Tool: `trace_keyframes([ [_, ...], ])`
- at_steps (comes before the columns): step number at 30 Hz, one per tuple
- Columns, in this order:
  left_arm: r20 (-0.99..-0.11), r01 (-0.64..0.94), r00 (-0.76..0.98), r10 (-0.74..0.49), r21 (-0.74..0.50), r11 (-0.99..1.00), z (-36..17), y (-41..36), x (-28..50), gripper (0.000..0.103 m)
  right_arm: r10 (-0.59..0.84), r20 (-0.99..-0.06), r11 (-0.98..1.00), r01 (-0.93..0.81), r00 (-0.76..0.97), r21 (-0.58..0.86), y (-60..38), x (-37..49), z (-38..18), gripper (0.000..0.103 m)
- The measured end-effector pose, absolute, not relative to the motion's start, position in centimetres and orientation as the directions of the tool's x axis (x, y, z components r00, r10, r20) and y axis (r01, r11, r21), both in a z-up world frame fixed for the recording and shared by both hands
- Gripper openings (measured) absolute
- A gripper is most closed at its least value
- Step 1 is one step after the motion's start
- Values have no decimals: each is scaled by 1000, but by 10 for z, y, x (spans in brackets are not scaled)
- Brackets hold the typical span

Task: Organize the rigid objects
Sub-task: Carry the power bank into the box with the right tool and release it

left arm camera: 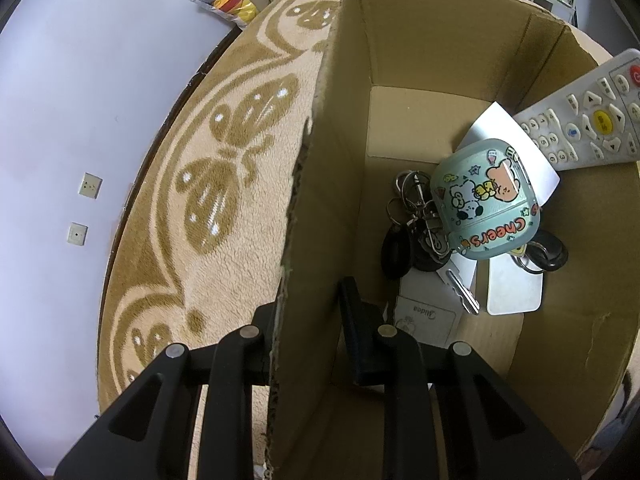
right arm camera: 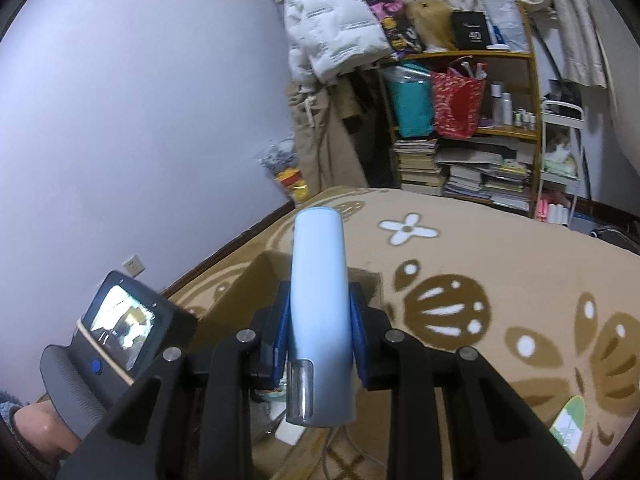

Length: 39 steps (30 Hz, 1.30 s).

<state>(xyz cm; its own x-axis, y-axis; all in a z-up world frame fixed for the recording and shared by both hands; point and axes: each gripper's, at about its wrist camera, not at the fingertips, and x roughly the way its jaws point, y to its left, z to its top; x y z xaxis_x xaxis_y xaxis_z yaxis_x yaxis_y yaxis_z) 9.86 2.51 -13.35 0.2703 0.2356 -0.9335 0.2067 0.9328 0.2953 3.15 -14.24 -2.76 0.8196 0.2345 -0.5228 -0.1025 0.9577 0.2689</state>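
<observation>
Cardboard box [left arm camera: 400, 52]: remote [left arm camera: 592, 116], keys [left arm camera: 416, 216], teal case [left arm camera: 486, 200], cards already inside. Left gripper [left arm camera: 308, 320] clamped shut on box wall. Right gripper [right arm camera: 319, 332] closed round pale-blue cylinder [right arm camera: 318, 312], held above blanket [right arm camera: 500, 272]; drop-in pending.

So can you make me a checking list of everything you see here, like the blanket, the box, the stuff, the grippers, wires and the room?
Surface: beige fleece blanket with brown butterfly pattern.
Job's things: cardboard box holding a cartoon case, keys, white cards and a remote; light blue tube.
Clutter: green-and-white tag on the blanket.
Grippers: left gripper shut on the box wall; right gripper shut on the tube.
Cables: thin pale cable under the right gripper.
Surroundings: lilac wall, crowded shelf, hanging white jacket.
</observation>
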Motion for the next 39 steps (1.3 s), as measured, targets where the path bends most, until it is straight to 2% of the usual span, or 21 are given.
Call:
trace_keyframes([
  [7,-938,199,268,222,279,939,-133,28,99,22,279,-506,952,-167,816,256,-124,25,-30,29],
  [15,-939,196,266,217,273,942,-132,29,100,22,319,-529,945,-220,786,243,-107,23,-39,29],
  [33,-937,197,268,224,281,939,-133,29,98,23,268,-630,963,-179,729,202,-99,34,-68,29],
  [39,-936,197,268,227,284,938,-132,28,98,23,256,-622,966,-181,740,182,-101,33,-67,29],
])
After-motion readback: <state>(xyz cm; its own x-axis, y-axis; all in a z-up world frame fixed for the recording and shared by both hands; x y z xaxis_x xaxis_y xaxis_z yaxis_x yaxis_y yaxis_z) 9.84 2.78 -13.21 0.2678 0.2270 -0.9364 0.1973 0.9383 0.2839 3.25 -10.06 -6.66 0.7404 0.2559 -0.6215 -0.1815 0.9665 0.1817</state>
